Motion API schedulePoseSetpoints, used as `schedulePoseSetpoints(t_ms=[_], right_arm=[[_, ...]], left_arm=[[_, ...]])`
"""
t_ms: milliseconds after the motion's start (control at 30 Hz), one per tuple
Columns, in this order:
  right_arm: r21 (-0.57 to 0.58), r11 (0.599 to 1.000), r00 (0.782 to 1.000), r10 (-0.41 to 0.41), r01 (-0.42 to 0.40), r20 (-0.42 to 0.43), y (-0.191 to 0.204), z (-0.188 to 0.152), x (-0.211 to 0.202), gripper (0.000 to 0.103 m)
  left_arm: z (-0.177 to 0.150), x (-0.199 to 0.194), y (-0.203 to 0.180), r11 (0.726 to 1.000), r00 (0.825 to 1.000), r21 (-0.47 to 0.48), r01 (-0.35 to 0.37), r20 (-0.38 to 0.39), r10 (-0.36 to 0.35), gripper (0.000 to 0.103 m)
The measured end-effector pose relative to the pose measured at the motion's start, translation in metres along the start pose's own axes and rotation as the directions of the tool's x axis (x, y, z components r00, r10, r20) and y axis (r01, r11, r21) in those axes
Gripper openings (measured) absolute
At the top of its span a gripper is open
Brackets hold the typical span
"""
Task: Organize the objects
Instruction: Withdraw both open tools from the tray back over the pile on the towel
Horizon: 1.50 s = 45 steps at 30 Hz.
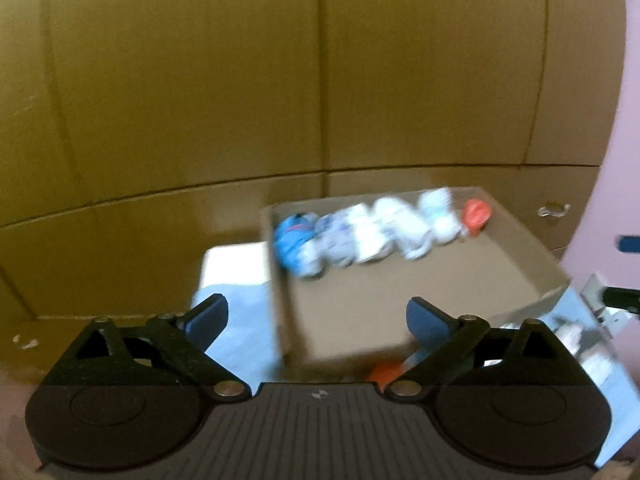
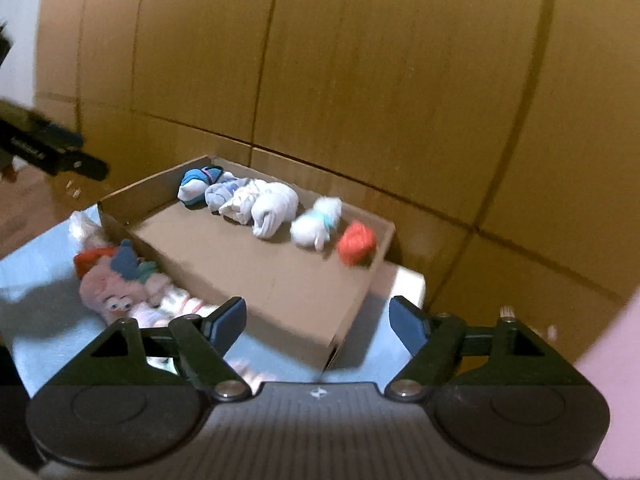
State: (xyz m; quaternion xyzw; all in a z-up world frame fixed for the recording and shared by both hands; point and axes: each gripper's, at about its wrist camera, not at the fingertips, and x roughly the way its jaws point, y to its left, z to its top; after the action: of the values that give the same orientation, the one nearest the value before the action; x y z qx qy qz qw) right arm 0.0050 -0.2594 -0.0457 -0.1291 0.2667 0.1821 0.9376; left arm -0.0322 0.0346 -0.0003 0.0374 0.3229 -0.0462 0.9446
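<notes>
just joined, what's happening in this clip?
A person with two handheld grippers is sorting rolled socks into a cardboard box. A row already lines its far wall, from a blue roll through white ones to a red roll. A loose pile of socks lies outside the box on the light blue surface. The left gripper and the right gripper are both open and empty, near the box.

brown wooden cabinet doors (image 1: pixel 240 80), pink wall (image 1: pixel 628 160)

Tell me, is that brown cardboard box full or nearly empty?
Mostly empty: the shallow brown cardboard box holds only one row of rolled socks along its far wall; the rest is bare.
</notes>
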Motion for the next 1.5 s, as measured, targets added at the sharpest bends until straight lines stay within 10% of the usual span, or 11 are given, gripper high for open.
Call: schedulePoseSetpoints(t_ms=[467, 1033, 1500], right_arm=[[0.170, 0.971, 0.986, -0.168, 0.165, -0.001, 0.037, -0.062, -0.012, 0.080], [0.192, 0.963, 0.982, -0.184, 0.187, -0.033, 0.055, -0.077, 0.016, 0.064], [0.192, 0.967, 0.981, -0.183, 0.167, 0.071, 0.070, -0.086, -0.005, 0.061]], left_arm=[[-0.074, 0.020, 0.032, 0.999, 0.999, 0.020, -0.049, -0.018, 0.050, 0.098], [-0.077, 0.047, 0.031, 0.998, 0.999, 0.049, 0.044, 0.014, -0.044, 0.097], [-0.083, 0.048, 0.028, 0.985, 0.989, 0.090, 0.144, 0.024, -0.147, 0.071]])
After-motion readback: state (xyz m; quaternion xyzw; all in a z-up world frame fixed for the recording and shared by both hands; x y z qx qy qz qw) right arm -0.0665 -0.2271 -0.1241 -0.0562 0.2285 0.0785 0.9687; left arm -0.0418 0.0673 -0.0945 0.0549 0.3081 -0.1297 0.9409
